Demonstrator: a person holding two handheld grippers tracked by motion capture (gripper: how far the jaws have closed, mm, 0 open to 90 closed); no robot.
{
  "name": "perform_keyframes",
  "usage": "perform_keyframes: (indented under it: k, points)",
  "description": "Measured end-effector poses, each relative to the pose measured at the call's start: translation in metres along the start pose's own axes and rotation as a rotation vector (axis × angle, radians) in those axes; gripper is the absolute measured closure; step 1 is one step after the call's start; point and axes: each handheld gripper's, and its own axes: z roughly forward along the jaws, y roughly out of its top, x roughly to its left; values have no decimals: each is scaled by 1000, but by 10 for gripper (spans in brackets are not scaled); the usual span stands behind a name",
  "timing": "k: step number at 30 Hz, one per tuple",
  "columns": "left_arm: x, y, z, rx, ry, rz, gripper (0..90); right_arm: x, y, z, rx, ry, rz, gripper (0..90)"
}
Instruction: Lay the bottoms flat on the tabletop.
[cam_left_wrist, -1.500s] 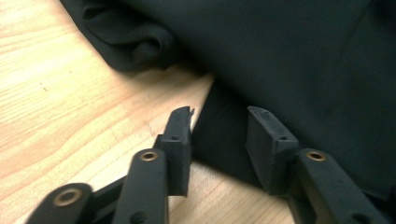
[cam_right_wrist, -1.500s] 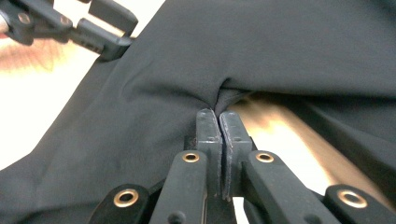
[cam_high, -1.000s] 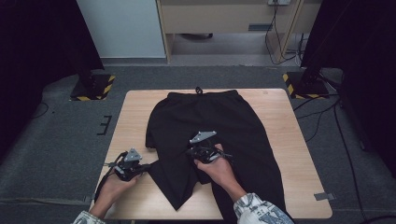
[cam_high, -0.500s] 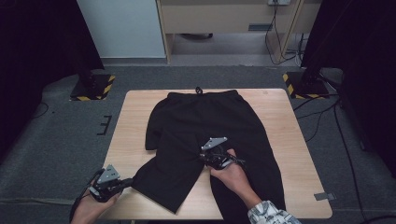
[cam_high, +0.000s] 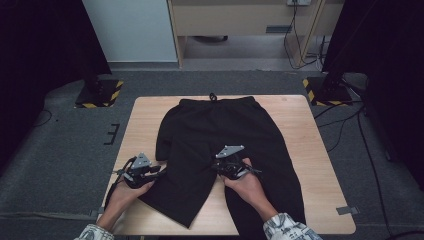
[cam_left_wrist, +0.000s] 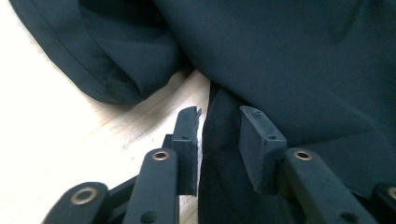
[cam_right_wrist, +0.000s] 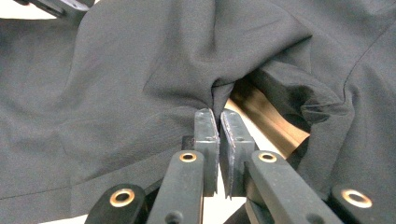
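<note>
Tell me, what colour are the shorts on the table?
Plain black shorts, seen best in the high view.

We note the shorts (cam_high: 220, 135) are plain black and the table (cam_high: 300, 130) is light wood. Our sleeves (cam_high: 287, 227) carry a grey-and-white print; the jaws are black.

Each gripper, left (cam_high: 159, 169) and right (cam_high: 229, 161), had black bodywork under a grey three-cornered plate, with a black cable trailing. The black fingers (cam_right_wrist: 206, 140) carried brass-ringed screws. The sleeves (cam_high: 287, 227) were pale and patterned.
</note>
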Motion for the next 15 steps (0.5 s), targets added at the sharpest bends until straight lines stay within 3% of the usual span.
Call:
perform_keyframes:
  k: [2, 5, 15]
  points:
    - [-3, -2, 0, 23, -9, 27, 758, -1, 0, 0, -2, -1, 3, 869]
    - [-7, -6, -5, 51, -6, 28, 872, 0, 0, 0, -6, -1, 5, 873]
    - [-31, -39, -56, 84, -9, 23, 879, 13, -7, -4, 24, 23, -41, 877]
